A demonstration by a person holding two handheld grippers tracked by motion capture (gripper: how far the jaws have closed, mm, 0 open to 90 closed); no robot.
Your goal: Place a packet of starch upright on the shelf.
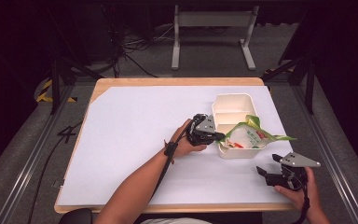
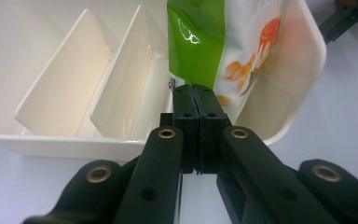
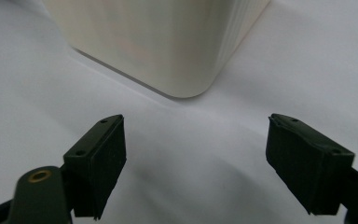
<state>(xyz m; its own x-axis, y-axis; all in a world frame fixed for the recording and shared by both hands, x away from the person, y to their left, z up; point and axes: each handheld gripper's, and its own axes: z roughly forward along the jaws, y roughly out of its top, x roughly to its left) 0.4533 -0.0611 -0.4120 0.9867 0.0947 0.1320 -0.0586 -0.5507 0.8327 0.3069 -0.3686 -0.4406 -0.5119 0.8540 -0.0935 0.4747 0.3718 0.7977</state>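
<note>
A cream lunch box [image 1: 233, 97] with divided compartments sits right of centre on the white sheet. A green and white snack bag [image 1: 247, 137] lies tilted in its nearest compartment, with its corners sticking out over the rim. My left gripper [image 1: 220, 136] reaches in from the box's left side. In the left gripper view my left gripper [image 2: 196, 93] has its pads pressed together on the lower edge of the bag [image 2: 242, 42], just past the box wall [image 2: 51, 140]. My right gripper [image 1: 268, 164] rests open near the front right of the sheet. Nothing lies between its jaws [image 3: 196, 163], which point at a box corner [image 3: 168, 46].
The white sheet [image 1: 135, 140] covers most of the wooden table [image 1: 168, 81]. Two dividers [image 2: 102, 79] split the far part of the box into bare compartments. A metal stand [image 1: 212, 28] and cables lie on the floor beyond the table.
</note>
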